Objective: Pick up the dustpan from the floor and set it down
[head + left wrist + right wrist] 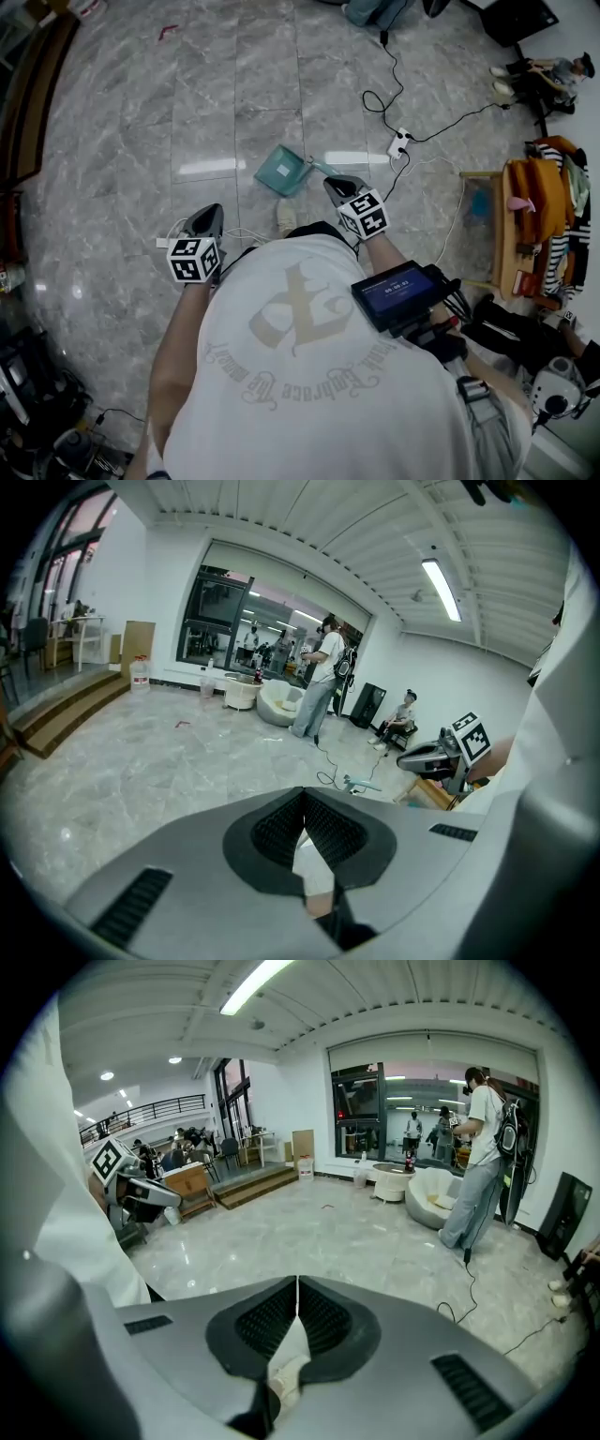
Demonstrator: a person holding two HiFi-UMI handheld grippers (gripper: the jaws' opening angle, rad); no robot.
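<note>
Standing by, noting positions. The person in the white T-shirt (309,375) stands on the grey marble floor (141,141), a gripper in each hand, both pointing forward and down.

Dustpan (284,170): teal, flat on the floor just ahead of the person's shoe (286,217), handle running back toward the person's right side. Nothing is lifting it.

Left gripper (212,212): held out over bare floor to the left of the dustpan and apart from it. Its own view shows the jaws closed tip to tip, with nothing between them. Empty.

Right gripper (332,183): its nose sits just beside the end of the dustpan handle. Its own view shows the jaws brought fully together, and only shoe and floor show through the gap behind the tips. Empty. From overhead the tip and handle end nearly overlap, and I cannot tell whether they touch.

Surroundings: a white power strip (400,143) with a black cable (380,98) lies on the floor beyond the right gripper. A wooden table (504,239) piled with orange cloth stands at the right. A small screen (401,292) is clipped at the person's waist. Further back, another person (319,682) stands in the room.
</note>
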